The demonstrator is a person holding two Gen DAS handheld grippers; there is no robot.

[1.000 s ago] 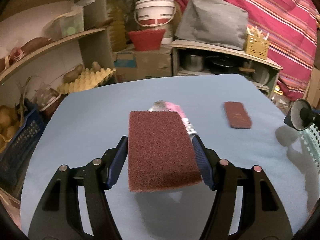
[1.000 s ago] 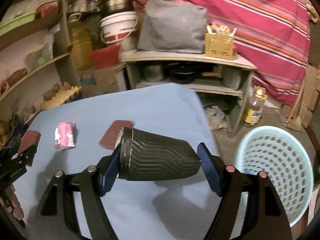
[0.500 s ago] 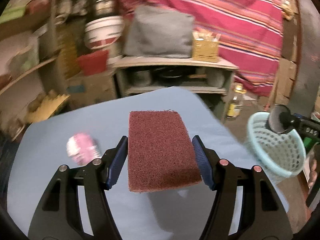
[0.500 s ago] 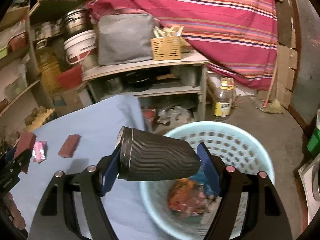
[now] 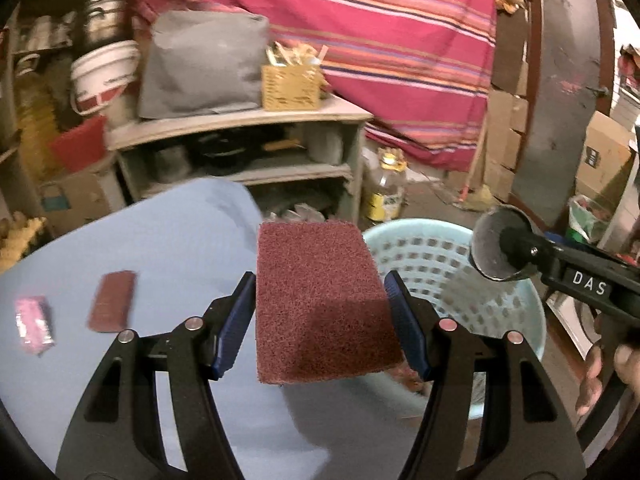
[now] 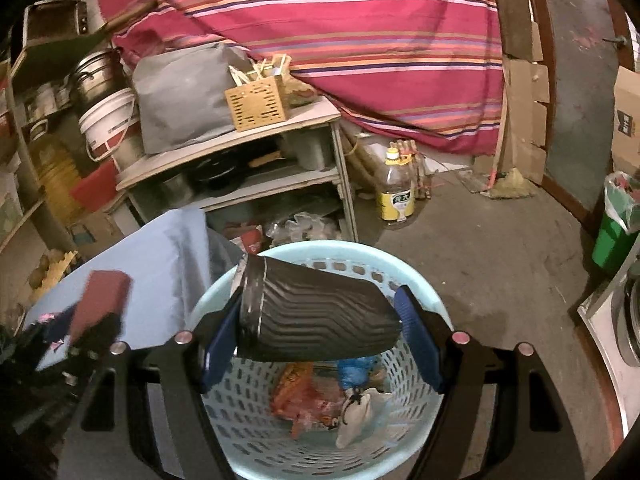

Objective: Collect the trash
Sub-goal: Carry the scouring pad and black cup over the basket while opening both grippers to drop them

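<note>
My left gripper [image 5: 322, 320] is shut on a maroon scouring pad [image 5: 320, 304], held flat above the right edge of the blue table [image 5: 160, 248], next to the light-blue basket [image 5: 436, 268]. My right gripper [image 6: 316, 336] is shut on a black ribbed paper cup [image 6: 316, 316], held on its side right over the basket [image 6: 320, 444], which holds several wrappers and other trash. The cup's open mouth also shows in the left wrist view [image 5: 496, 244]. A second maroon pad [image 5: 112, 300] and a pink wrapper [image 5: 34, 326] lie on the table.
A grey shelf unit [image 6: 256, 168] with pots, a grey bag and a wooden box stands behind the table. An oil bottle [image 6: 396, 192] stands on the concrete floor. A green bin [image 6: 616, 232] is at the far right. A striped cloth hangs behind.
Both grippers have swung right from over the table toward the basket. The cup is now directly above the basket. The pad has come to the table's right edge beside it.
</note>
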